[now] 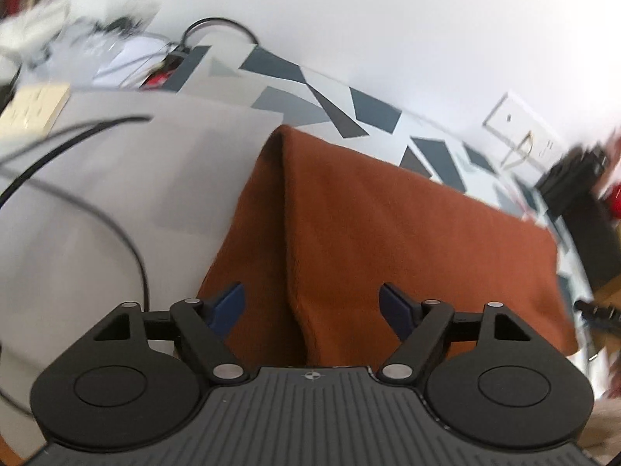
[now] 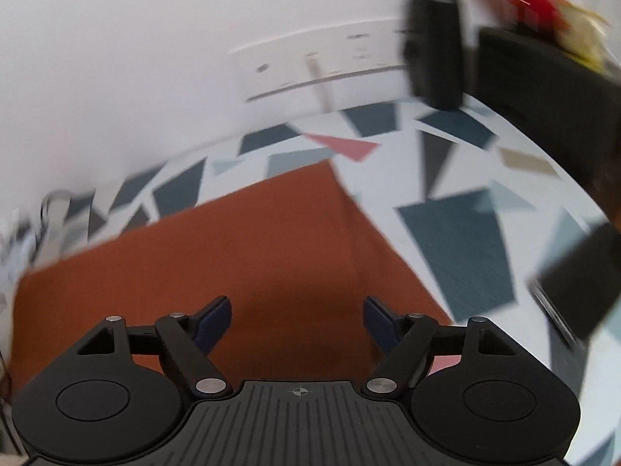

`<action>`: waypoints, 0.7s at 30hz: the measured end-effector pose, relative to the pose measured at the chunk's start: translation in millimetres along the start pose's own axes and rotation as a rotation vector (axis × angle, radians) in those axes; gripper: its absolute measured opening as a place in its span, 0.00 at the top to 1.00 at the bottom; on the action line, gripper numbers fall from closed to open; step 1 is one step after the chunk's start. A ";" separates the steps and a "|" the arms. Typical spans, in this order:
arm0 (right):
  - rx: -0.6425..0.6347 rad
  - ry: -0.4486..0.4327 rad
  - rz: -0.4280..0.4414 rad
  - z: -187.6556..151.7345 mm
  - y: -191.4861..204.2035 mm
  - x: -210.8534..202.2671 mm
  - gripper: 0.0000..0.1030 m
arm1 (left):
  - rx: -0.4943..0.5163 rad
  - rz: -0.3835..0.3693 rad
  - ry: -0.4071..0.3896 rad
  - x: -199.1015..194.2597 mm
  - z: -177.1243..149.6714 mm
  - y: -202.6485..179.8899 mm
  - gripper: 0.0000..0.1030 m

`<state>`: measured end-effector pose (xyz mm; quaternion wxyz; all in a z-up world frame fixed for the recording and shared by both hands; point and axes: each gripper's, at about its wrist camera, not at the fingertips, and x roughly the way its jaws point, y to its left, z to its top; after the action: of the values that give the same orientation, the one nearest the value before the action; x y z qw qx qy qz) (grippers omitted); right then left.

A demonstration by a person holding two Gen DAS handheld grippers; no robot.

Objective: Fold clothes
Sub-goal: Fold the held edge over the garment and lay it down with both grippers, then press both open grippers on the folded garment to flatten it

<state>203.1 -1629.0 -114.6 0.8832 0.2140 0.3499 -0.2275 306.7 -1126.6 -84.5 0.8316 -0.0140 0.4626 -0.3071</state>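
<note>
In the left wrist view, the left gripper (image 1: 312,306) stands wide open, with its two blue pads far apart and nothing caught between them. Below and ahead of it lies the rust-brown cloth (image 1: 388,240), spread flat on the patterned table cover (image 1: 372,112) near the white wall. A fold line runs along the cloth from the far corner toward the gripper, so one layer seems to lie over another. To the left there is a pale sheet (image 1: 116,194) with a black cable (image 1: 77,163) across it, and some blurred clutter at the far left. In the right wrist view, the right gripper (image 2: 297,320) is also wide open and holds nothing; the cloth (image 2: 233,240) lies under it and in front of it, with its far corner pointing to the wall. A dark bottle (image 2: 434,39) stands at the back on the right, well apart from the cloth. In my judgement one fold is already laid and both grippers have let go of it. The cloth is still rather wide, so probably one more fold is left before it is a compact packet.
</note>
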 end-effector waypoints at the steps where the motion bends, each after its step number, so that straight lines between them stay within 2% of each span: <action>1: -0.035 0.008 -0.004 2.1 6.9 7.4 0.22 | 0.014 0.007 0.005 6.0 1.3 -5.4 0.19; 4: -0.115 0.038 -0.055 7.6 22.6 30.4 0.13 | 0.011 0.019 0.025 28.7 3.2 -16.1 0.14; 6: -0.147 0.058 -0.086 9.9 29.1 45.3 0.01 | 0.015 0.040 0.038 40.5 1.4 -20.8 0.12; 8: -0.175 0.086 -0.114 11.0 34.8 59.1 0.01 | 0.038 0.060 0.048 48.5 0.0 -25.5 0.09; 10: -0.198 0.120 -0.124 9.6 37.6 70.4 0.01 | 0.084 0.070 0.053 54.7 0.1 -32.1 0.01; 14: -0.173 0.120 -0.101 4.2 34.3 77.3 0.01 | 0.148 0.111 0.073 64.0 0.7 -43.5 0.00; 21: -0.174 0.081 -0.083 -2.0 33.5 77.7 0.01 | 0.137 0.159 0.058 69.4 1.5 -50.9 0.00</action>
<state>271.2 -1620.6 -164.2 0.8734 0.1311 0.4121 -0.2238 309.1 -1204.5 -120.8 0.8384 0.0886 0.4642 -0.2715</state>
